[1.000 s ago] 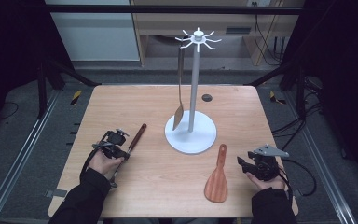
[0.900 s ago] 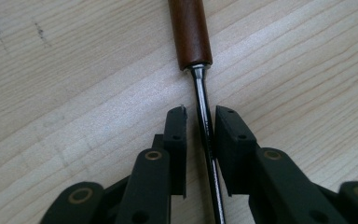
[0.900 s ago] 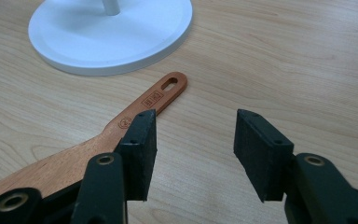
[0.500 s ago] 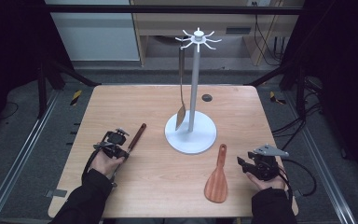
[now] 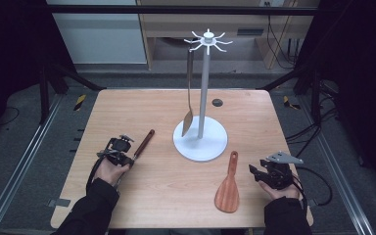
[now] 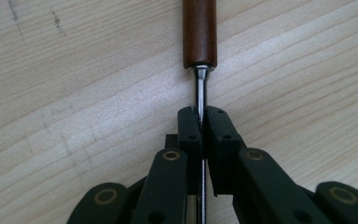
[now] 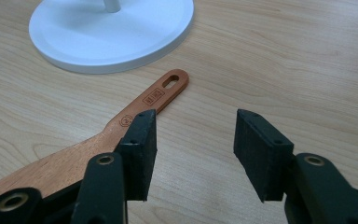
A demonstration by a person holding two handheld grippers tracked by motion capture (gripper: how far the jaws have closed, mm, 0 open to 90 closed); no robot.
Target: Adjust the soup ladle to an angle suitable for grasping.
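Fingers of the left gripper (image 6: 200, 126) pinched together on the thin metal shank of a wooden-handled utensil (image 6: 199, 32), flat on the table (image 5: 142, 196), brown handle reaching away toward the white stand base (image 5: 200, 141). Fingers of the right gripper (image 7: 193, 144) spread wide, gripping nothing, low over the tabletop. Just beside its left finger, a wooden spatula (image 7: 116, 126), flat, handle hole aimed at the base, blade toward the person; on the near right of the base in the high view. Left gripper and its utensil on the base's near left. From the base, a white pole up to a ring of hooks (image 5: 208, 40). From one hook left of the pole, a hanging turner (image 5: 189, 103), blade low over the base.
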